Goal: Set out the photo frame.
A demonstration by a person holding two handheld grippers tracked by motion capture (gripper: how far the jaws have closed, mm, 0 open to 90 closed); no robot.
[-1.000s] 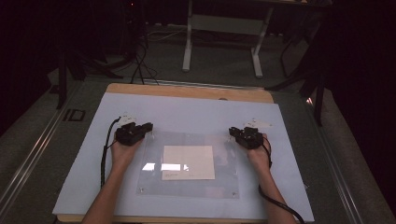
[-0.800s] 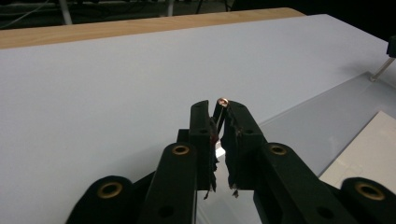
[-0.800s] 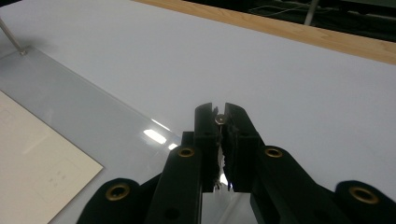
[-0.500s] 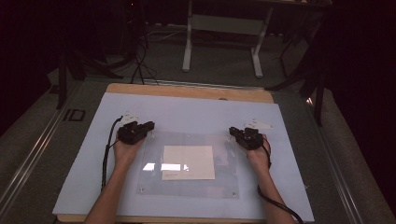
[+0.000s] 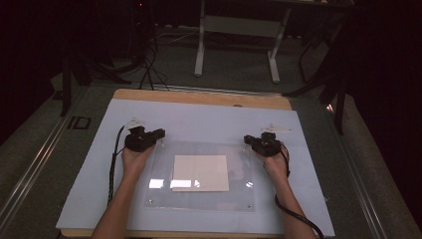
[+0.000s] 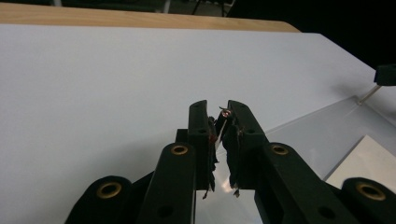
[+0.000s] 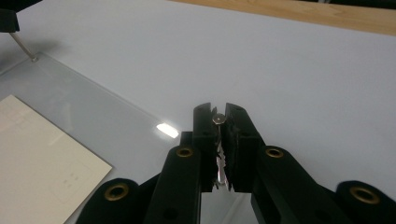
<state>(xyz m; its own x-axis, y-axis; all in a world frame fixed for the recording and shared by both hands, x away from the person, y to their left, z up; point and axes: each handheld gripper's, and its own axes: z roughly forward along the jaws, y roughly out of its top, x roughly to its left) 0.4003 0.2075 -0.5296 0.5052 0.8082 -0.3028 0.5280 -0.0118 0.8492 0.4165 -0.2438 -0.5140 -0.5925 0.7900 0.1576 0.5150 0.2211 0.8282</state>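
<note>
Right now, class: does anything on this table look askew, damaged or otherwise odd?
Mostly tidy. The cream sheet lies square under the clear plate. One oddity: the left claw has frayed, torn pads around the small pin it pinches.

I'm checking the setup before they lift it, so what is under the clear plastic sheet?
Under the clear plastic sheet lies a cream paper, flat on the pale blue board. The sheet is transparent, so nothing is hidden except under its bright glare patches near the paper's front edge.
</note>
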